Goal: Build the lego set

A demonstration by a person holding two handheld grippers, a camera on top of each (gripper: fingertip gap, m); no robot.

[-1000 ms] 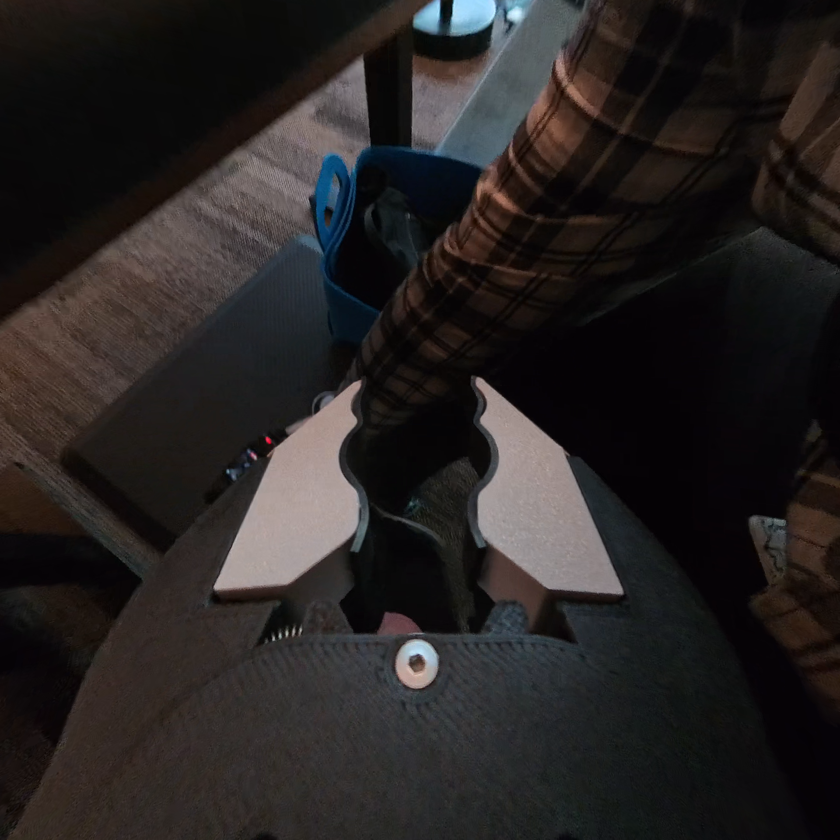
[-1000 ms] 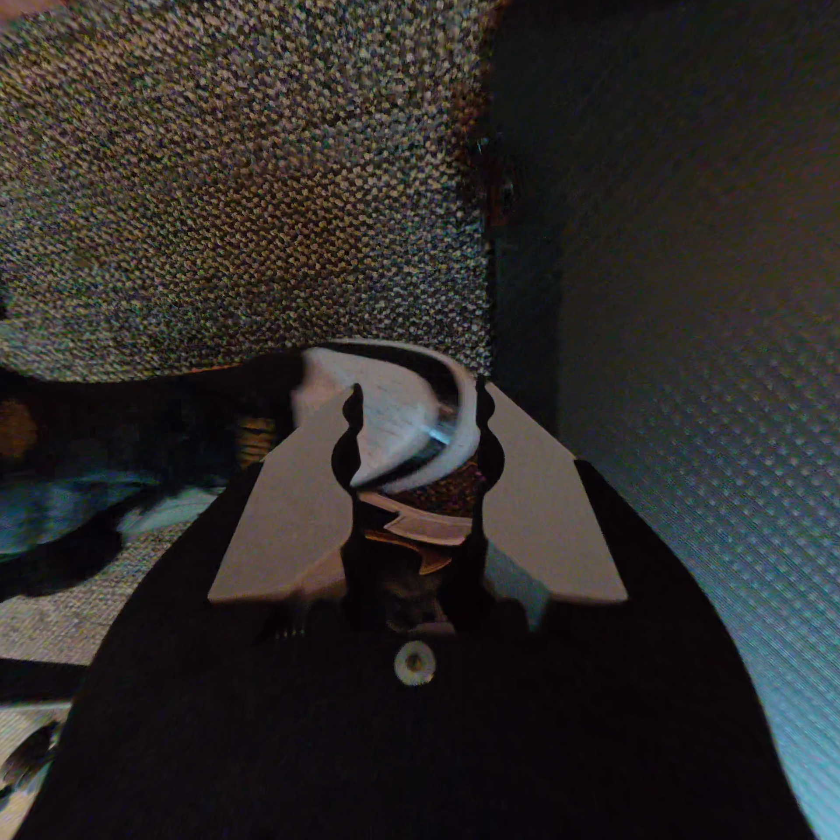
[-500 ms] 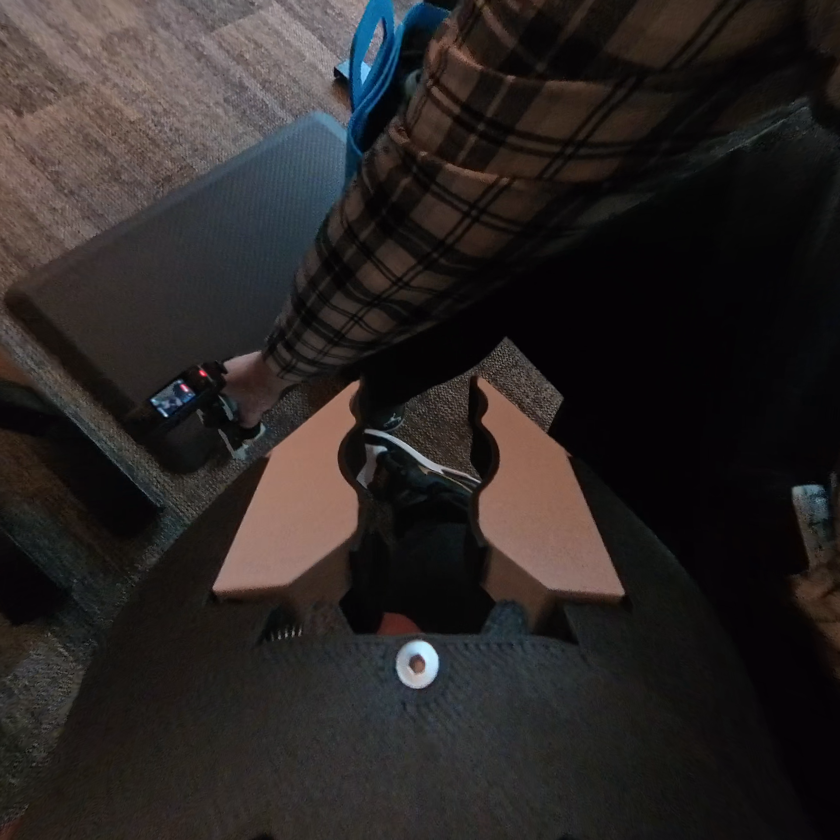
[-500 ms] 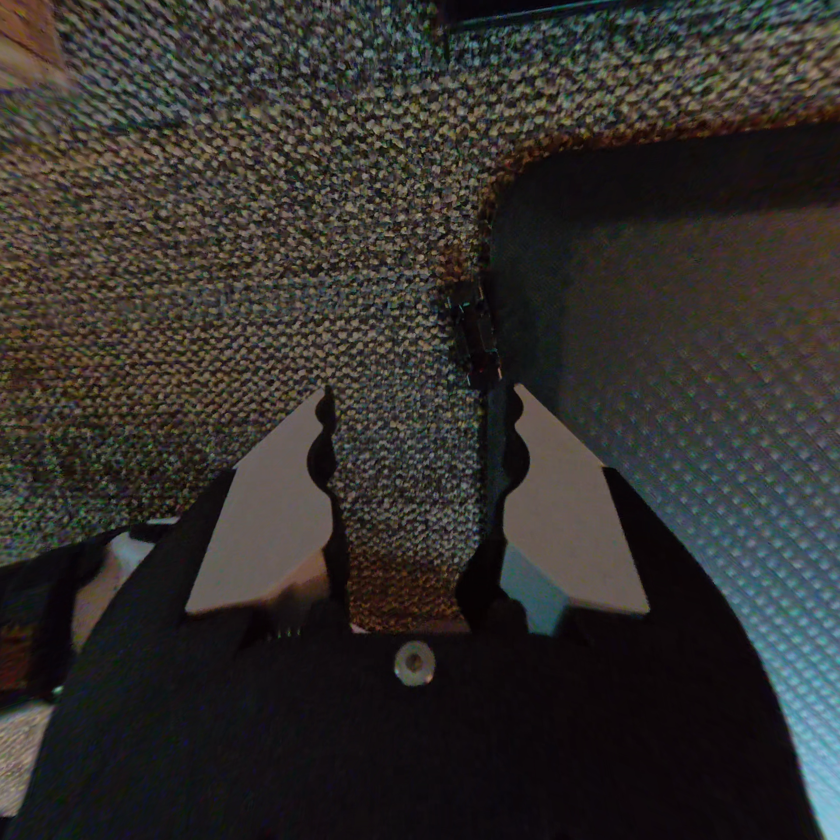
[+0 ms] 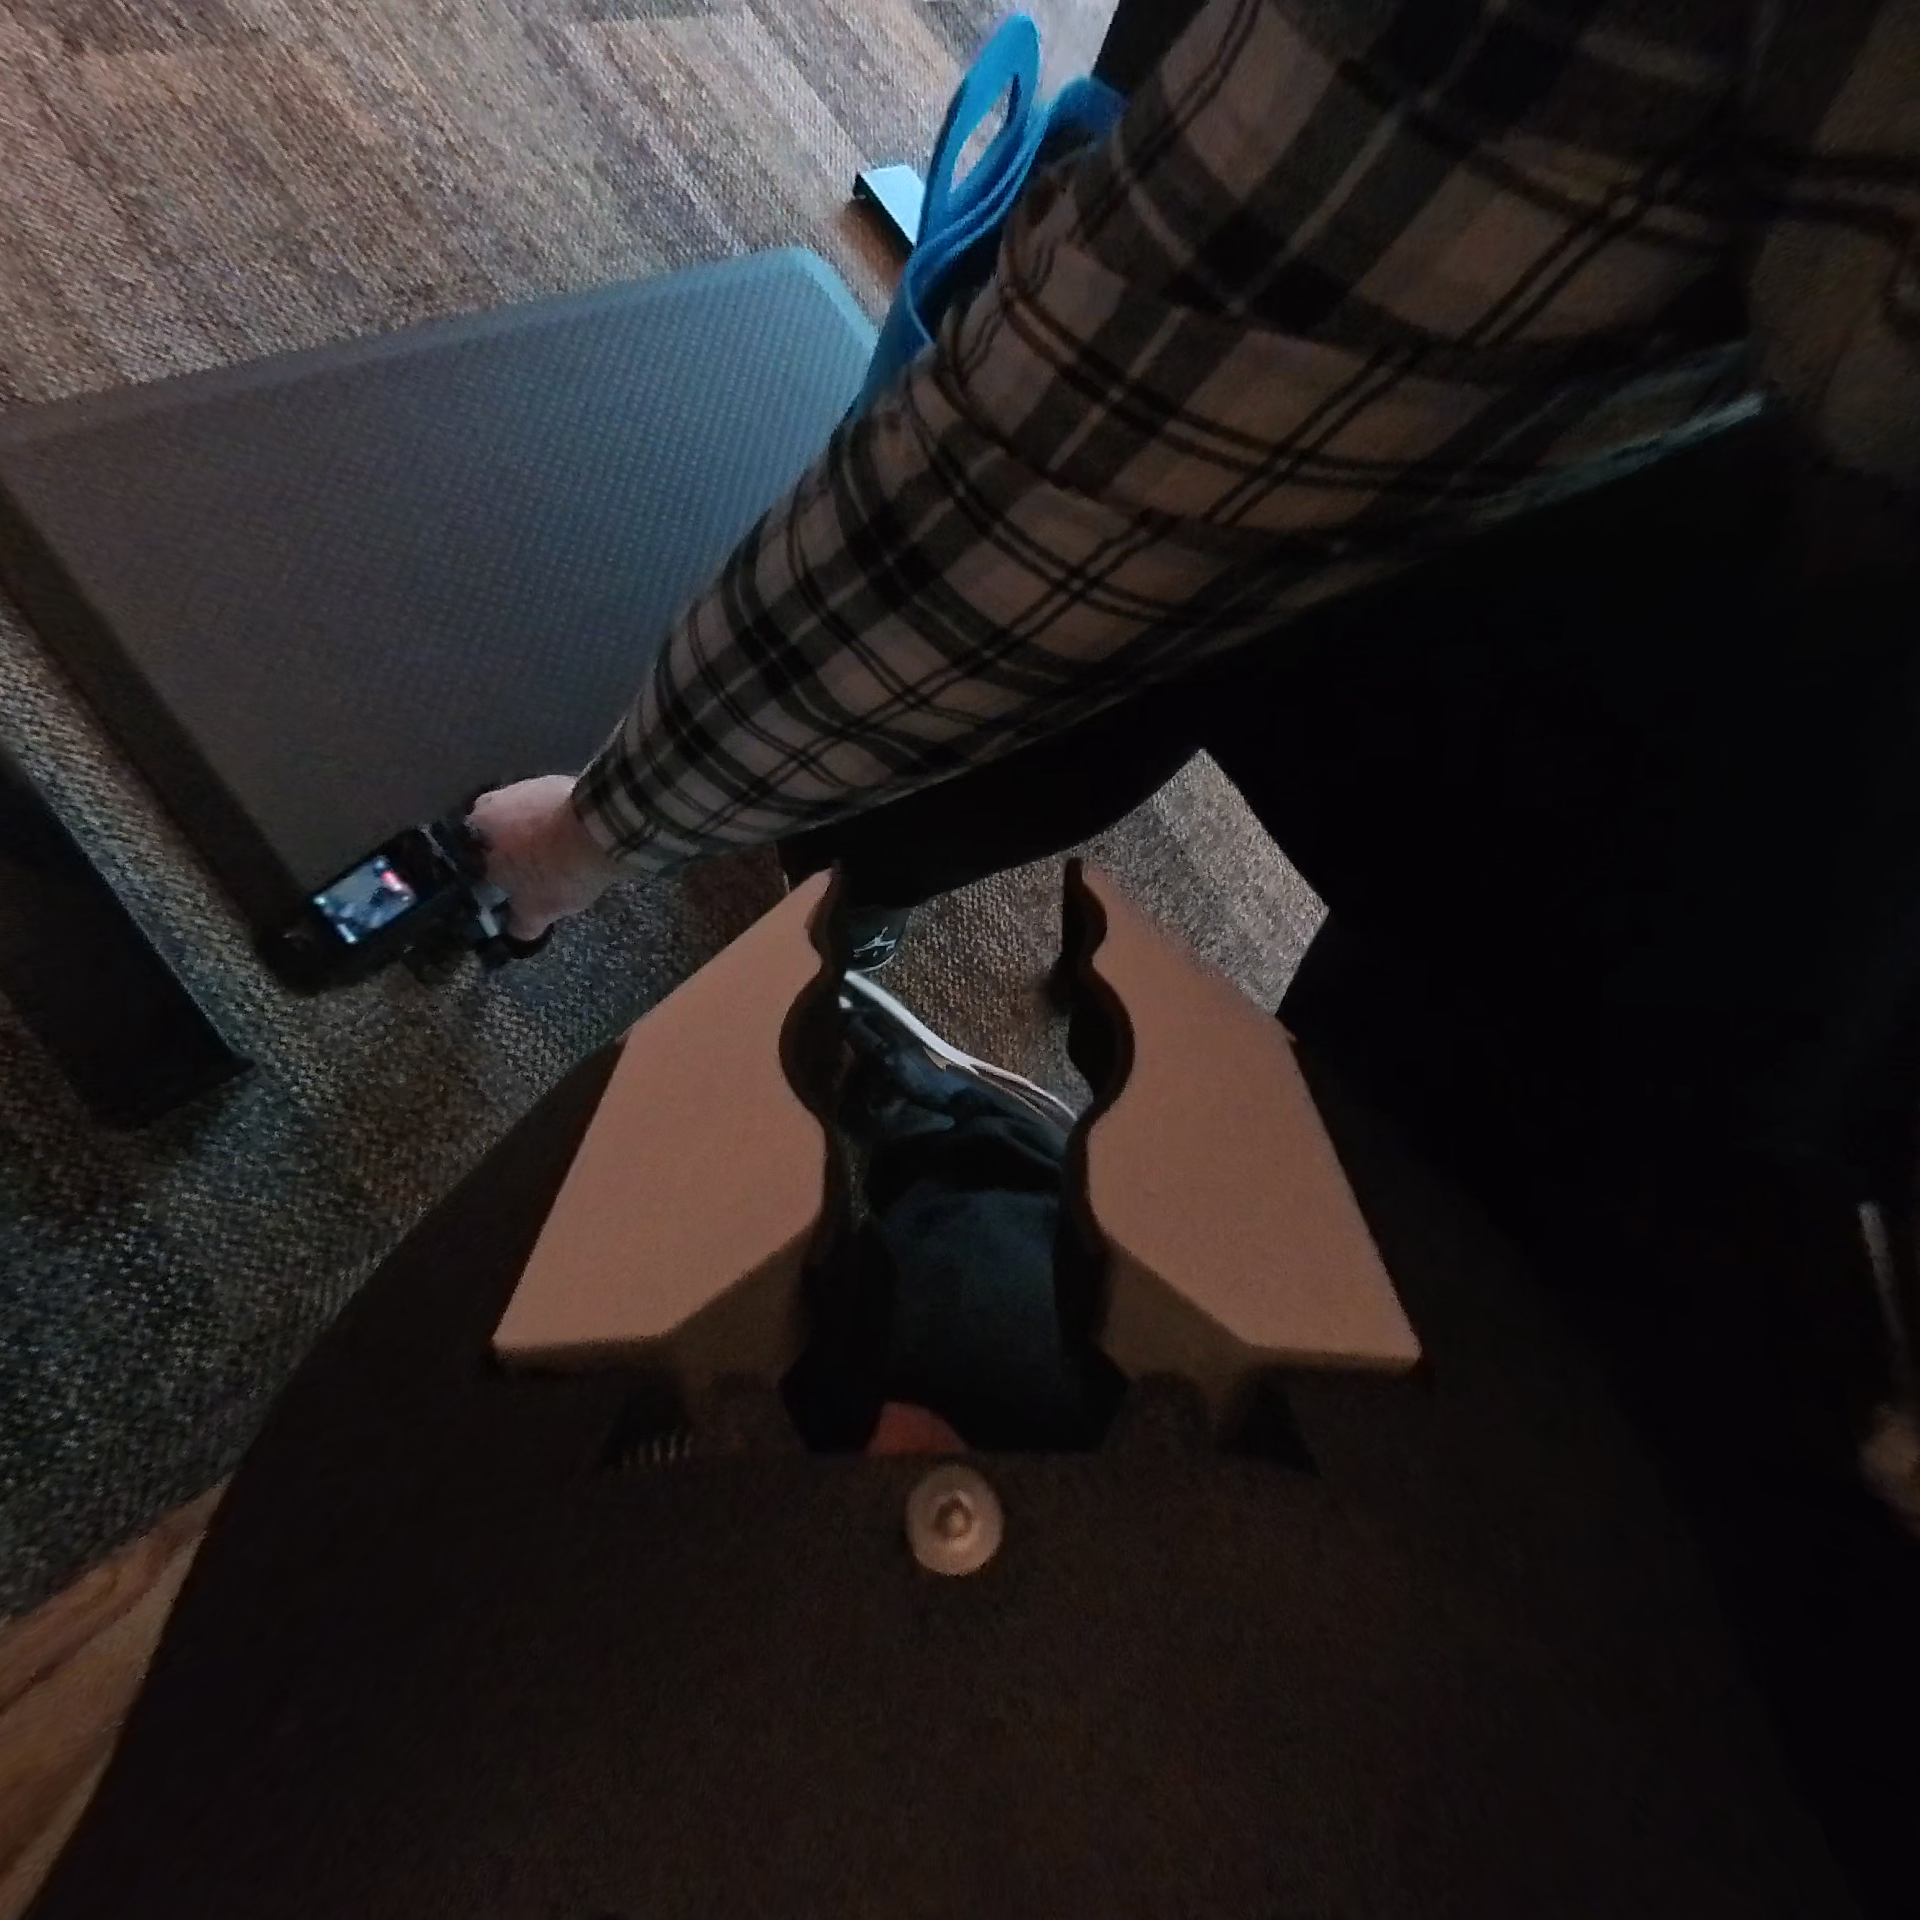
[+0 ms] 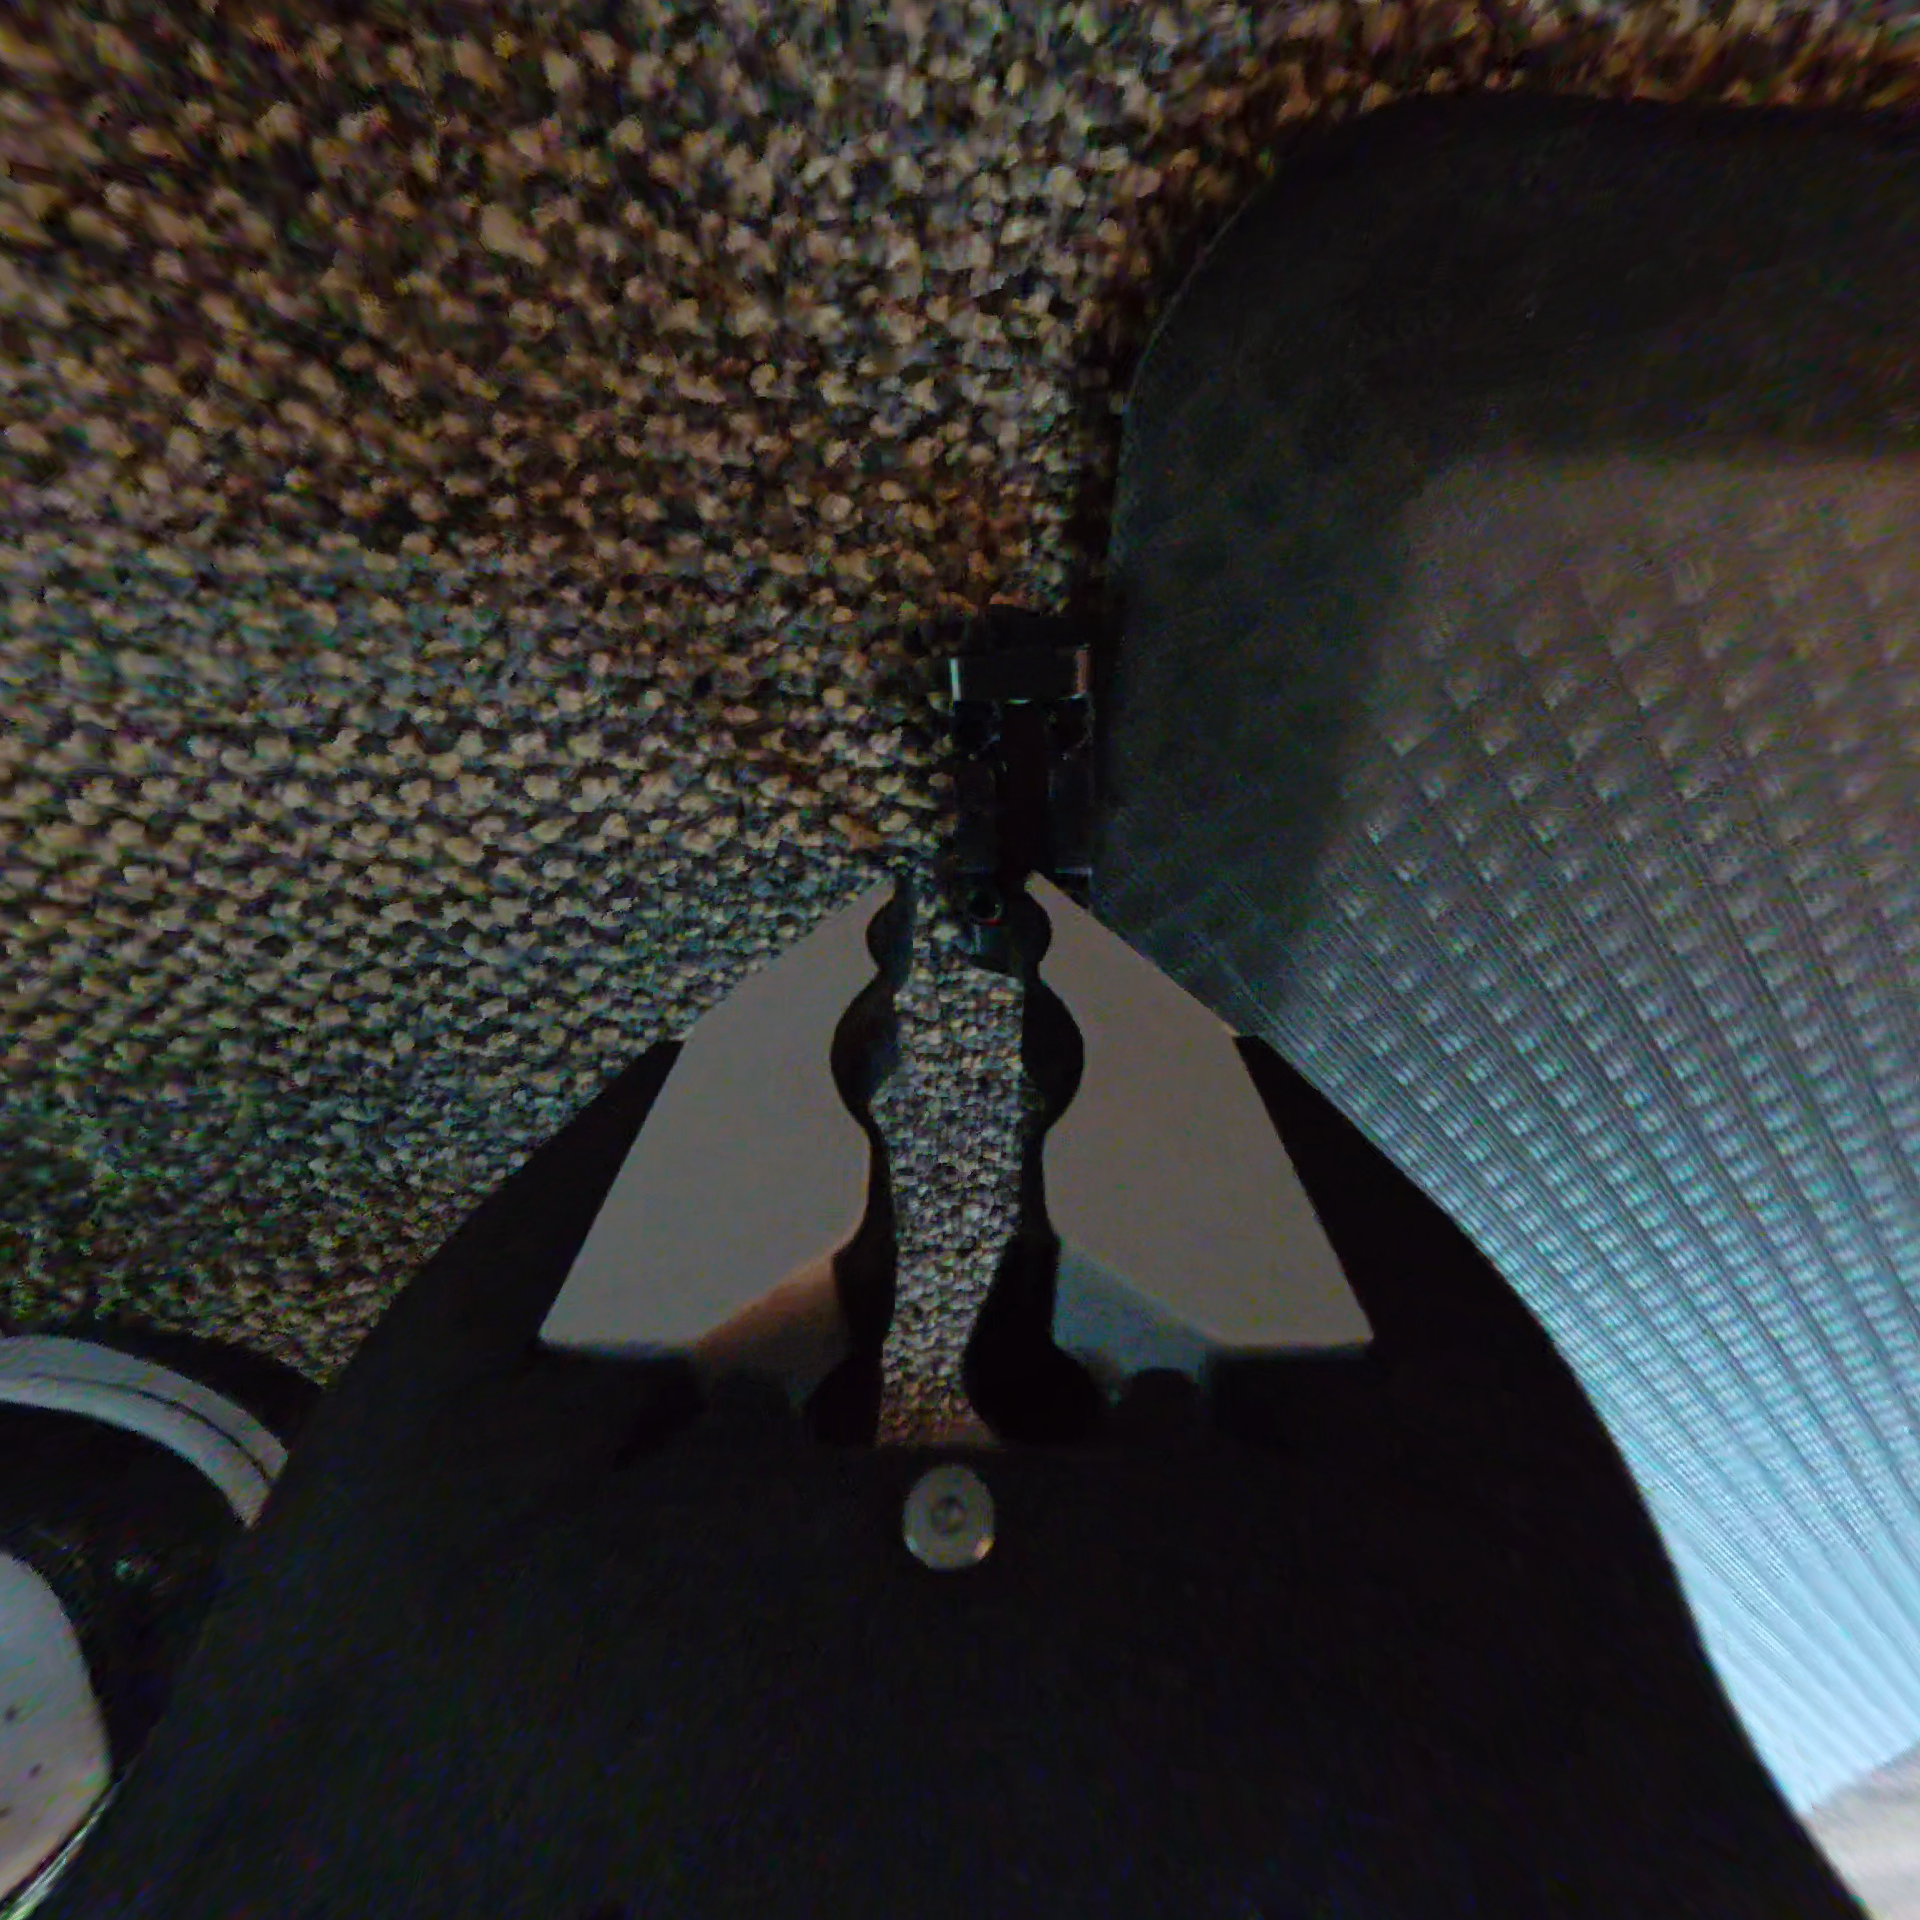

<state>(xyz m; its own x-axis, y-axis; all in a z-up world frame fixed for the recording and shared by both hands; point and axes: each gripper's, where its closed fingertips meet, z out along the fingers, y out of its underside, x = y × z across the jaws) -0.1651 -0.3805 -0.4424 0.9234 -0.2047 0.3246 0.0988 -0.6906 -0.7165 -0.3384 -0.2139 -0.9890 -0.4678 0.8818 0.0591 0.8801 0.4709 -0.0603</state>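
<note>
A small black lego piece [image 6: 1023,769] lies on the speckled carpet against the edge of a dark textured mat [image 6: 1507,831]. My right gripper [image 6: 966,904] is low over the carpet. Its jaws are narrowed, and the near end of the piece lies between the tips, close to the right finger. Carpet still shows between the left finger and the piece. In the left wrist view the right gripper [image 5: 364,904] is down at the mat's corner, held by a hand [image 5: 530,852] in a plaid sleeve. My left gripper [image 5: 951,904] is open and empty, high above the floor.
The dark mat [image 5: 416,520] lies on the carpet, with a blue bag [image 5: 966,187] behind it. A shoe [image 5: 935,1060] is below my left gripper; a white-edged shoe [image 6: 125,1382] shows at the lower left of the right wrist view. A dark table leg [image 5: 94,987] stands at left. One gripper's finger ends stand about 60 cm off the other's.
My right gripper has moved in closer to the black piece and its jaws have narrowed around the piece's near end. The left wrist view has shifted a little, still looking down at the reaching arm.
</note>
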